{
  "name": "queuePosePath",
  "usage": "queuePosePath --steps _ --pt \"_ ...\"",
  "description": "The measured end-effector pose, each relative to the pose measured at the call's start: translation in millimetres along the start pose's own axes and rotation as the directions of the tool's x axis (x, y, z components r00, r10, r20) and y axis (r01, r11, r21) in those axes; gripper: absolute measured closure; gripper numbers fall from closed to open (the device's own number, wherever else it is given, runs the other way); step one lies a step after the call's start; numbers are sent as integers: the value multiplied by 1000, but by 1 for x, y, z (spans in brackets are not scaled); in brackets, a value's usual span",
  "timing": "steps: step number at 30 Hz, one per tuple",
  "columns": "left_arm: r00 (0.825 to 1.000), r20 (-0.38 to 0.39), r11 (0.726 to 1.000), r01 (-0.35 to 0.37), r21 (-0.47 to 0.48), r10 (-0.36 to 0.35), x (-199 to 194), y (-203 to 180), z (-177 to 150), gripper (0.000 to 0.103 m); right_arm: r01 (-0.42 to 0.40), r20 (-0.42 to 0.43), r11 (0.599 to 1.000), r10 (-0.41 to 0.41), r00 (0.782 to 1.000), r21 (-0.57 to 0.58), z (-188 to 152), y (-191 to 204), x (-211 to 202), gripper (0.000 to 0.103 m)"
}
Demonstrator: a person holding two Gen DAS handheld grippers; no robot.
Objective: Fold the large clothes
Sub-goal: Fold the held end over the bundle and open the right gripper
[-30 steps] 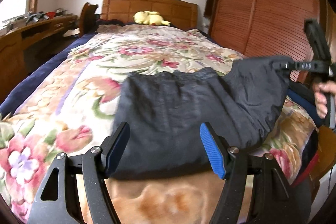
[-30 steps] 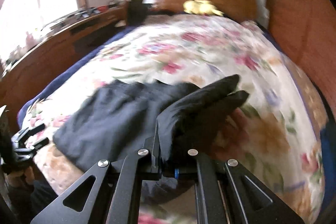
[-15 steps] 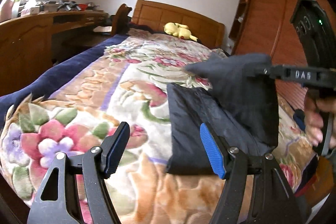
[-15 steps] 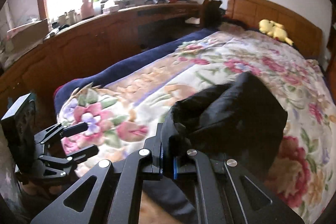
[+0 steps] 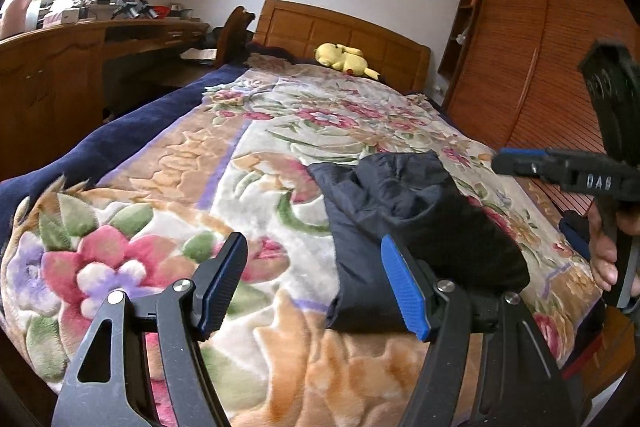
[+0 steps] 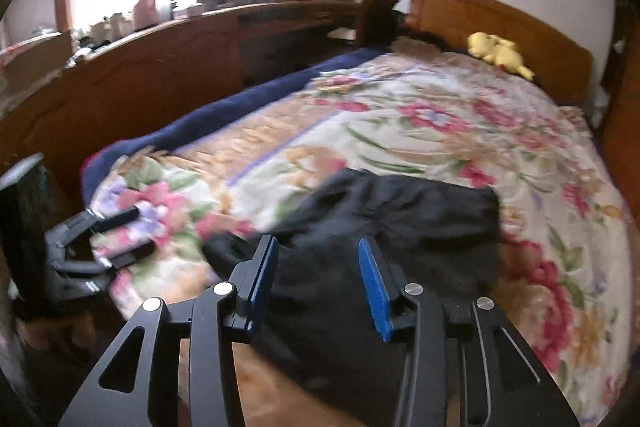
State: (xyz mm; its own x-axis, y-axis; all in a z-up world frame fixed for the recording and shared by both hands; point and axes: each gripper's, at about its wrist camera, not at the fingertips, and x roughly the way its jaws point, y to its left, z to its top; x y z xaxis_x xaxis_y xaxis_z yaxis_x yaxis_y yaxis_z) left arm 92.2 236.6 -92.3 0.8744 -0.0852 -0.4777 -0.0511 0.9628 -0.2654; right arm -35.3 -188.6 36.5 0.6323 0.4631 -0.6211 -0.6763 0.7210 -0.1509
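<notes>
A dark navy garment (image 5: 416, 227) lies folded in a rumpled pile near the foot of the floral bed; it also shows in the right wrist view (image 6: 384, 247). My left gripper (image 5: 312, 287) is open and empty, just above the blanket at the garment's left edge. My right gripper (image 6: 316, 283) is open and empty, hovering over the garment's near part. The right gripper shows in the left wrist view (image 5: 560, 171) at the right, above the bed. The left gripper shows in the right wrist view (image 6: 100, 239) at the bed's near left corner.
The floral blanket (image 5: 240, 155) covers the bed. A yellow plush toy (image 5: 344, 57) lies by the wooden headboard (image 5: 340, 31). A long wooden desk (image 5: 60, 67) runs along the left side. A wooden slatted wardrobe (image 5: 540, 67) stands on the right.
My right gripper has opened and let go of the garment's flap, which now lies folded over on the pile. The right gripper has drawn back. The left gripper stayed open.
</notes>
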Motion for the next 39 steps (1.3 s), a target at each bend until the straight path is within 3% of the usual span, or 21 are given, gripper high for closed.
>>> queuePosePath --steps 6,8,10,14,23,27,34,37,39 --pt "999 8 999 33 41 -33 2 -24 4 32 107 -107 994 -104 989 23 -48 -32 11 59" --pt "999 11 998 46 50 -46 2 -32 5 32 91 -153 994 -82 985 55 -65 -38 23 59" --pt "998 13 997 56 55 -57 2 -37 5 32 28 -188 994 -9 982 102 -79 -38 38 59" --pt "998 3 995 70 71 -70 3 -45 4 32 -42 -175 986 70 982 160 -93 -28 55 58" --pt "992 -60 990 119 77 -115 19 -51 -8 33 -33 -150 991 52 987 130 -97 -28 52 58" --pt "985 -88 986 154 63 -149 26 -52 -11 45 -16 -148 994 32 989 107 -101 -30 42 58" --pt "978 -156 982 154 106 -136 38 -61 -21 49 4 -140 997 7 990 82 -102 -26 23 58" --pt "979 -151 983 152 99 -136 39 -58 -22 66 14 -135 998 -6 991 61 -105 -21 15 58" --pt "980 -141 984 154 86 -141 38 -55 -20 83 24 -133 999 -18 991 41 -107 -17 11 58"
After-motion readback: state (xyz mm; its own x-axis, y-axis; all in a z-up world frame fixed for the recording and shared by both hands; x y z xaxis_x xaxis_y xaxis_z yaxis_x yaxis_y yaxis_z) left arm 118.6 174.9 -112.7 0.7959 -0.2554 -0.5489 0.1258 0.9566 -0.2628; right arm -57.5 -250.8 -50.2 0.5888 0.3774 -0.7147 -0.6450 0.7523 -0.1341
